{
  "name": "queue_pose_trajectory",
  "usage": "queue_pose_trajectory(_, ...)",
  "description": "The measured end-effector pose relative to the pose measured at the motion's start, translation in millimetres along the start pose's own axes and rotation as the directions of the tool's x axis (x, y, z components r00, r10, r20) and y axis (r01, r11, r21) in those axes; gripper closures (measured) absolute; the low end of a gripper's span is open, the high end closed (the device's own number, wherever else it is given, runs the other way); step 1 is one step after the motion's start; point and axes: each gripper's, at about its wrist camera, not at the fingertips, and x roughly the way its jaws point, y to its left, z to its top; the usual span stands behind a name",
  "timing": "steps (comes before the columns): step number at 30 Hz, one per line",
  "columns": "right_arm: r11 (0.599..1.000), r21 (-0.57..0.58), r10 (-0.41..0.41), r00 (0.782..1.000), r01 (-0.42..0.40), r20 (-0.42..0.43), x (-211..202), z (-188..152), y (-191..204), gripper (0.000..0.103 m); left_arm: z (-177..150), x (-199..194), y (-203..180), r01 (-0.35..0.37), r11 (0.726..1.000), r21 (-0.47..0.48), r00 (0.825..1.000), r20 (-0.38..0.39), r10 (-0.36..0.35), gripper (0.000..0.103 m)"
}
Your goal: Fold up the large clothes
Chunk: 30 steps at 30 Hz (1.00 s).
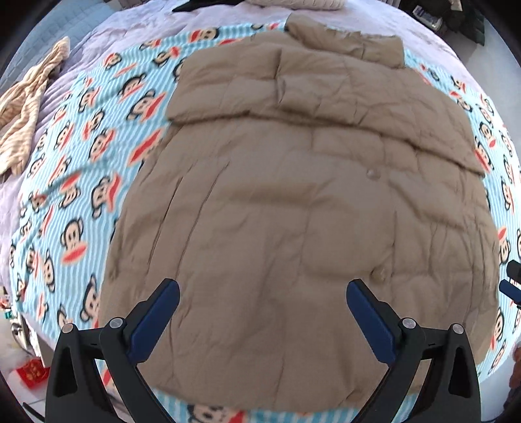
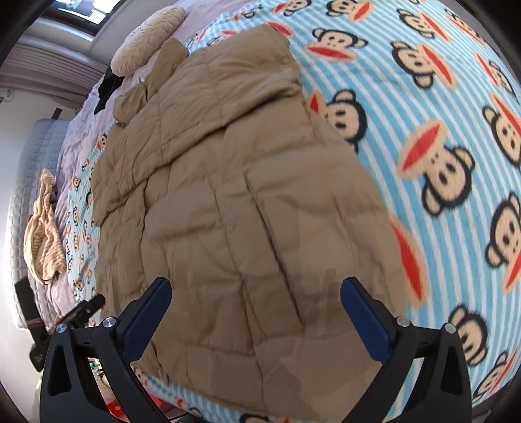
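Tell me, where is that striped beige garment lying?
The striped beige garment lies bunched on the lilac bedsheet at the far left of both views, beyond the monkey blanket.

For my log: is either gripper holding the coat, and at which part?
Nothing is held. The left gripper and right gripper are open above the coat.

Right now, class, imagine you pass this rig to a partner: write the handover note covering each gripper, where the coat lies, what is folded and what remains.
Left gripper: open, empty, above the coat's hem end.
Right gripper: open, empty, over the hem near the coat's right edge.
Tan padded coat: flat on the monkey-print blanket, collar at the far end.
Done: both sleeves appear folded in across the chest.
Left: probably grip the hem and fold the body up toward the collar.
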Motion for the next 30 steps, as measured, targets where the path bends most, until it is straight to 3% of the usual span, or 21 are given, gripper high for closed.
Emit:
queue_pose_trajectory(7,0.998,0.069,0.016,1.000,-0.014,-0.017,3,-34,11,0.000,-27,1,29,0.068,0.997,0.027,0.997,-0.033,-0.067,0.001)
queue_pose_trajectory(11,0.988,0.149,0.041,0.999,-0.038,-0.017,8,-60,15,0.000,-43,-9,63,0.112,0.994,-0.001,0.994,-0.005,-0.112,0.001)
queue_pose_trajectory(16,0.968,0.236,0.090,0.996,-0.090,0.012,9,-90,23,0.000,-64,-10,103,0.098,0.995,-0.020,0.995,-0.020,-0.098,0.001)
queue_pose_trajectory(22,0.937,0.333,0.106,0.994,-0.107,0.020,10,-123,16,0.000,-92,-1,139,0.184,0.979,-0.086,0.979,-0.074,-0.190,0.001)
queue_pose_trajectory(25,0.925,0.361,0.112,0.993,-0.116,0.031,7,-134,9,0.000,-104,4,150,0.239,0.962,-0.135,0.964,-0.087,-0.252,0.001)
queue_pose_trajectory(27,0.911,0.394,0.117,0.992,-0.123,0.038,7,-141,2,0.000,-110,11,157,0.308,0.932,-0.190,0.938,-0.102,-0.331,0.001)
queue_pose_trajectory(30,0.881,0.447,0.141,0.988,-0.152,0.058,9,-149,-10,0.000,-117,27,164,0.425,0.861,-0.279,0.874,-0.121,-0.471,0.001)
